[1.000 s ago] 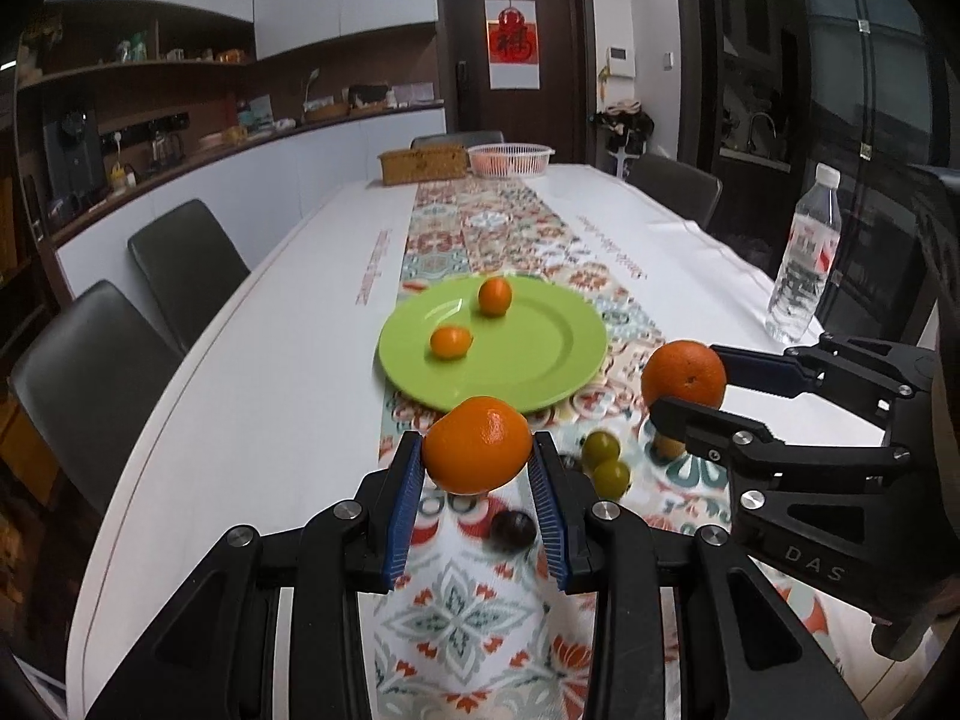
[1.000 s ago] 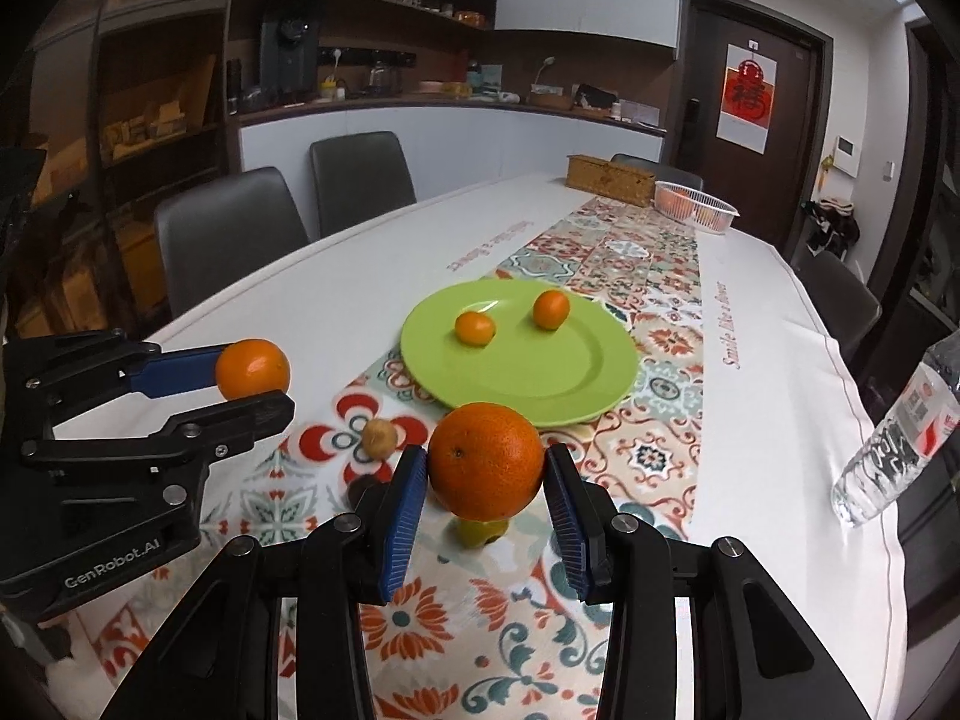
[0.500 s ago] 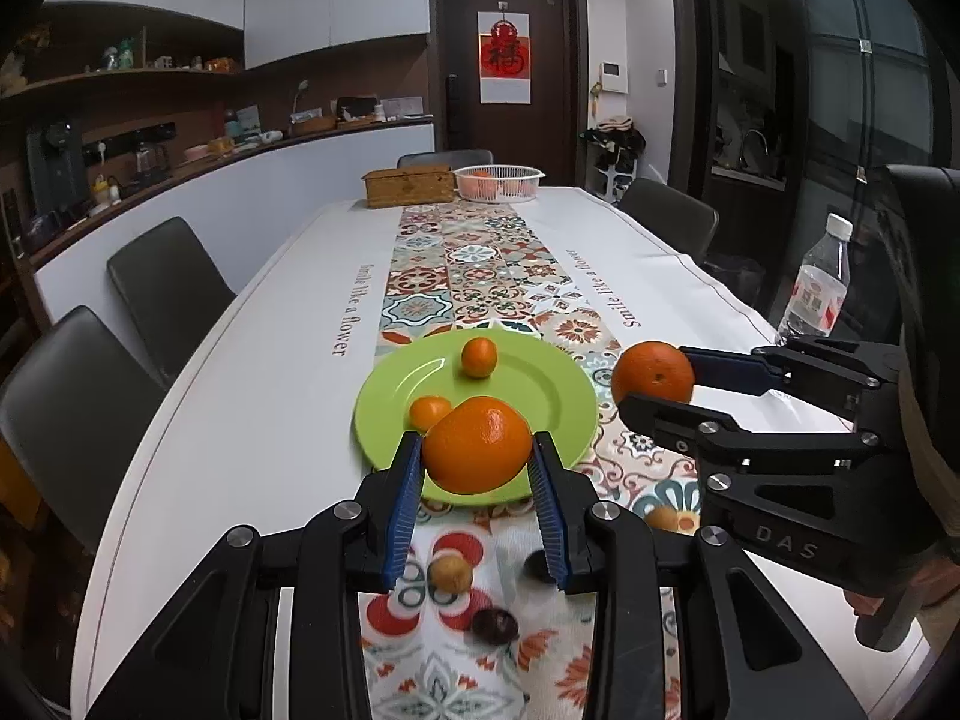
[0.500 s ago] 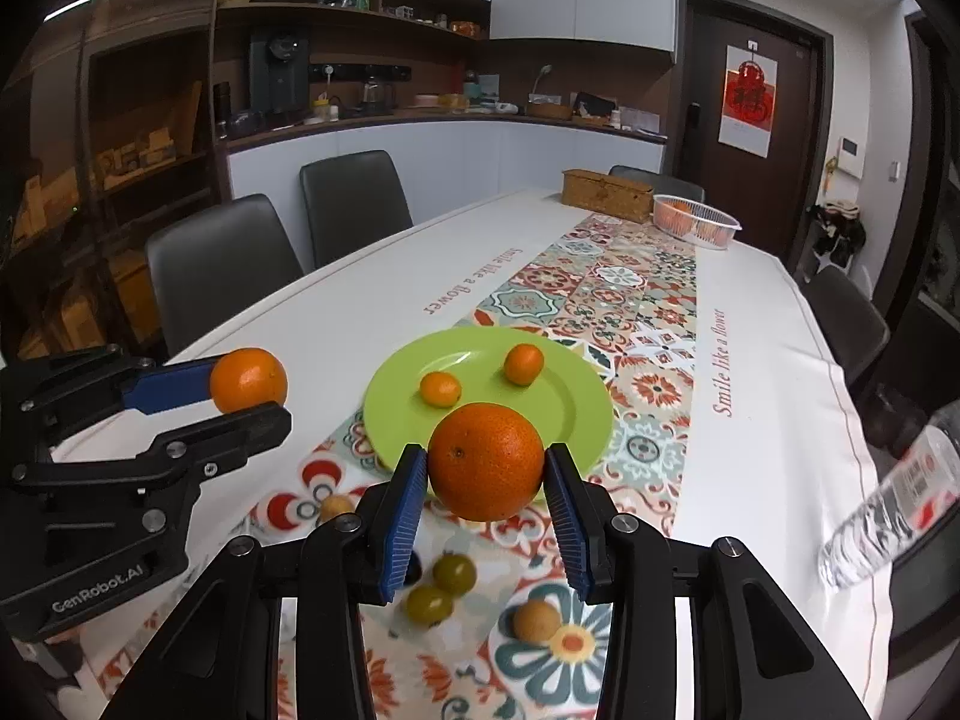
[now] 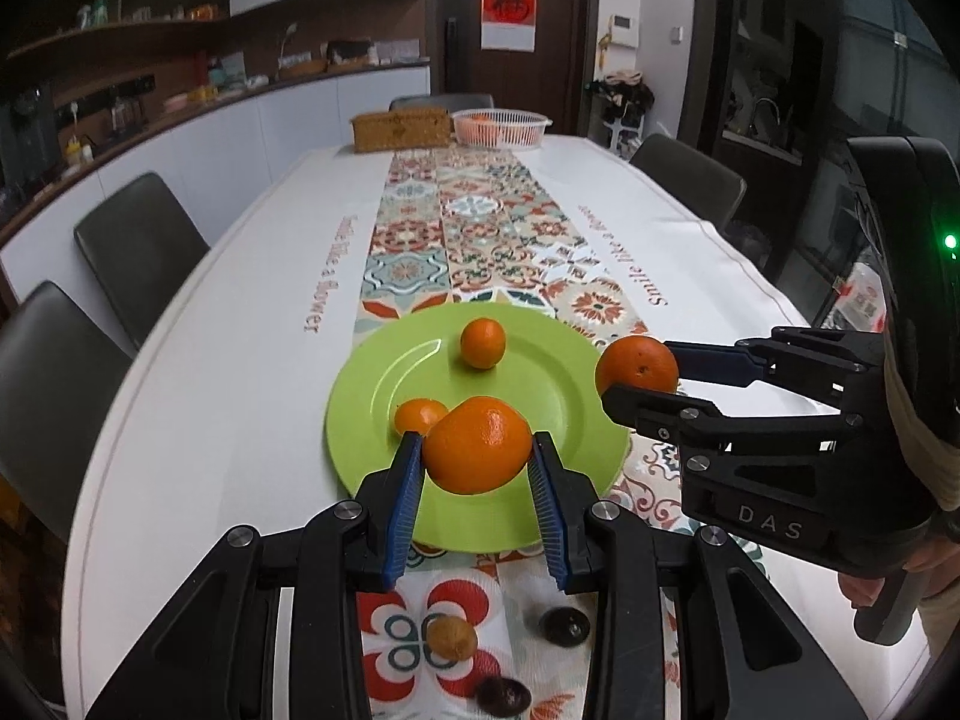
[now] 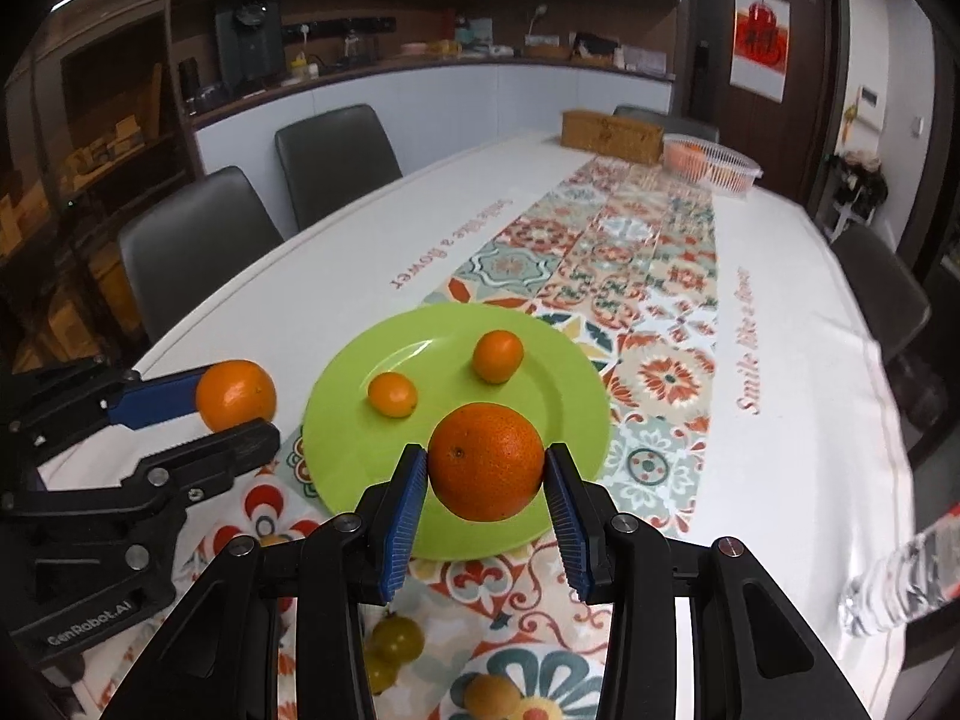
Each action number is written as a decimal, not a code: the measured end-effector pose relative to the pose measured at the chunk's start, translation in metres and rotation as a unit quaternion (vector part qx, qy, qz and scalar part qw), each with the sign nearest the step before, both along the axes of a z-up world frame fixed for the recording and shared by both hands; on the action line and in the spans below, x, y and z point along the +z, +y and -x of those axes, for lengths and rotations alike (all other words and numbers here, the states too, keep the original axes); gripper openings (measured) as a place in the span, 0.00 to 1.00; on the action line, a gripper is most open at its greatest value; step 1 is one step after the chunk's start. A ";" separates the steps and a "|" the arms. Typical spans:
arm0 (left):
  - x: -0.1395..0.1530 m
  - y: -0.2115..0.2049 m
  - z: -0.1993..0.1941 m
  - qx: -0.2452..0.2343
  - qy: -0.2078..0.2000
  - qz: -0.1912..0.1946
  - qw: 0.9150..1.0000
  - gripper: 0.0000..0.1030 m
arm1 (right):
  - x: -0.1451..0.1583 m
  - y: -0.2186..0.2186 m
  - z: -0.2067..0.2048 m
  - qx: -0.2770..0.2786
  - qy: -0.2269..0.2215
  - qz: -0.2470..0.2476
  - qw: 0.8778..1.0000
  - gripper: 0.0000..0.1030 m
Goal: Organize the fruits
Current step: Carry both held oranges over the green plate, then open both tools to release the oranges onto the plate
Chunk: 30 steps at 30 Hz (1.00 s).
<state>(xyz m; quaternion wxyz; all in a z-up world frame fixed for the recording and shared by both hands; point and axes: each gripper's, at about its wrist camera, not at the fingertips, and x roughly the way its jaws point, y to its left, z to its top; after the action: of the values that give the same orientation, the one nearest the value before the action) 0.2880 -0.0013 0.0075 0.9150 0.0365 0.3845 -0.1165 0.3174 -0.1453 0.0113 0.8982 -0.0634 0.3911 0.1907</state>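
My left gripper (image 5: pixel 477 450) is shut on an orange mandarin (image 5: pixel 478 444), held in the air over the near rim of the green plate (image 5: pixel 540 396). My right gripper (image 6: pixel 486 471) is shut on a rounder orange (image 6: pixel 486 461), above the plate's (image 6: pixel 558 384) near edge. Two small oranges (image 5: pixel 482 342) (image 5: pixel 419 415) lie on the plate. In the right wrist view the left gripper (image 6: pixel 240 414) shows at the left with its mandarin (image 6: pixel 236 394). In the left wrist view the right gripper (image 5: pixel 639 384) and its orange (image 5: pixel 637 365) show at the right.
Small fruits lie on the patterned runner near me: a brown one (image 5: pixel 451 637), dark ones (image 5: pixel 563 625) (image 5: pixel 503 697), green ones (image 6: pixel 397 636) and a yellow-brown one (image 6: pixel 491 697). A water bottle (image 6: pixel 894 579) is at the right, a wicker box (image 5: pixel 401 127) and white basket (image 5: pixel 500 126) at the far end, and chairs along the sides.
Both grippers have moved forward along the table with their fruit, from above the loose small fruits to over the plate's near edge. The plate looks larger and closer.
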 end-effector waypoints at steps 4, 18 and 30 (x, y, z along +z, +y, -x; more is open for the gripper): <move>-0.015 0.002 -0.019 0.006 0.027 0.011 1.000 0.34 | -0.013 0.003 -0.019 0.004 0.022 0.007 1.000 0.40; -0.047 0.013 -0.058 0.021 0.087 0.016 0.996 0.34 | -0.047 0.014 -0.062 0.003 0.079 0.024 0.997 0.40; -0.027 0.018 -0.037 0.029 0.058 -0.003 0.998 0.48 | -0.033 0.008 -0.050 -0.010 0.062 0.020 0.998 0.45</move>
<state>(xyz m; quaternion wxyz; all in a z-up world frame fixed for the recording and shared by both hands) 0.3252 0.0170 -0.0194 0.8940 0.0210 0.4382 -0.0908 0.3675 -0.1371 -0.0219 0.8727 -0.0658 0.4500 0.1778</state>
